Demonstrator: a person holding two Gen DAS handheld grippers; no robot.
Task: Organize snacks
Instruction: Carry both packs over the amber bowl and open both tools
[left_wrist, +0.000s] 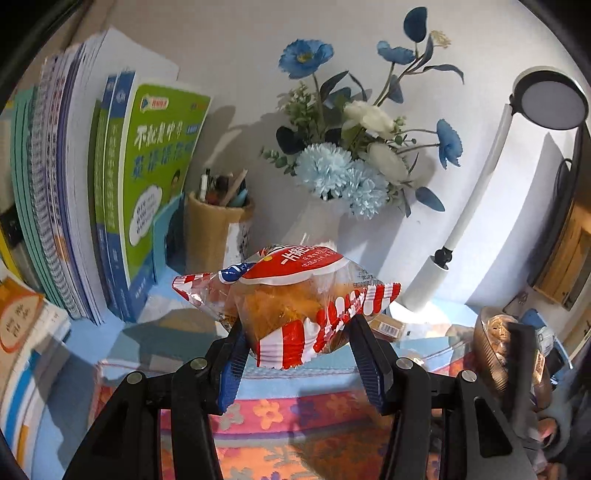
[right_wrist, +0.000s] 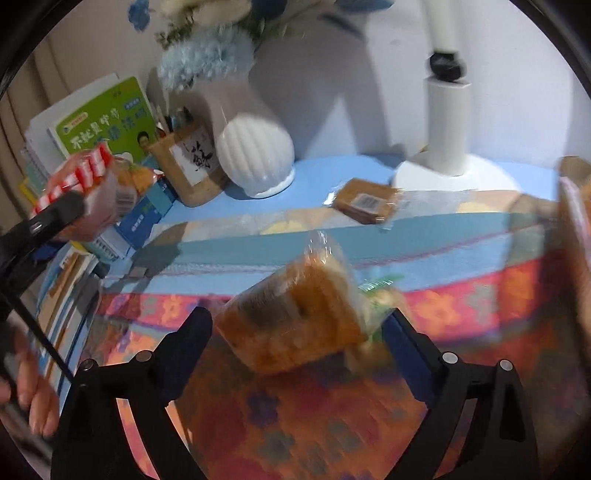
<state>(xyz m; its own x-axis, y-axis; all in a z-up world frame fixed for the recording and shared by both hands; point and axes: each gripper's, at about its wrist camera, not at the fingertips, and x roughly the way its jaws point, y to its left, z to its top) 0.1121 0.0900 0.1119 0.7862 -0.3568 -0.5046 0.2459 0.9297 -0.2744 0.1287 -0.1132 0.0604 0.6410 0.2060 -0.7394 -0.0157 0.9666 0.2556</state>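
Observation:
My left gripper (left_wrist: 295, 328) is shut on a red-and-white striped snack packet (left_wrist: 288, 295) with an orange cake inside, and holds it up in the air in front of the vase. The right wrist view shows that same packet (right_wrist: 92, 173) at far left, a hand below it. My right gripper (right_wrist: 299, 315) stands open wide over the floral cloth. Between its fingers (right_wrist: 199, 325) lies a clear-wrapped orange-brown cake (right_wrist: 295, 325), tilted and blurred, with the pads off it. A small brown wrapped snack (right_wrist: 365, 201) lies flat on the table towards the back.
Upright books (left_wrist: 122, 192) line the left. A pen holder (left_wrist: 214, 229), a white vase (right_wrist: 255, 162) of blue flowers and a white desk lamp (right_wrist: 447, 125) stand along the wall. A floral cloth (right_wrist: 461, 306) covers the table. More snacks (left_wrist: 495, 350) show at the right edge.

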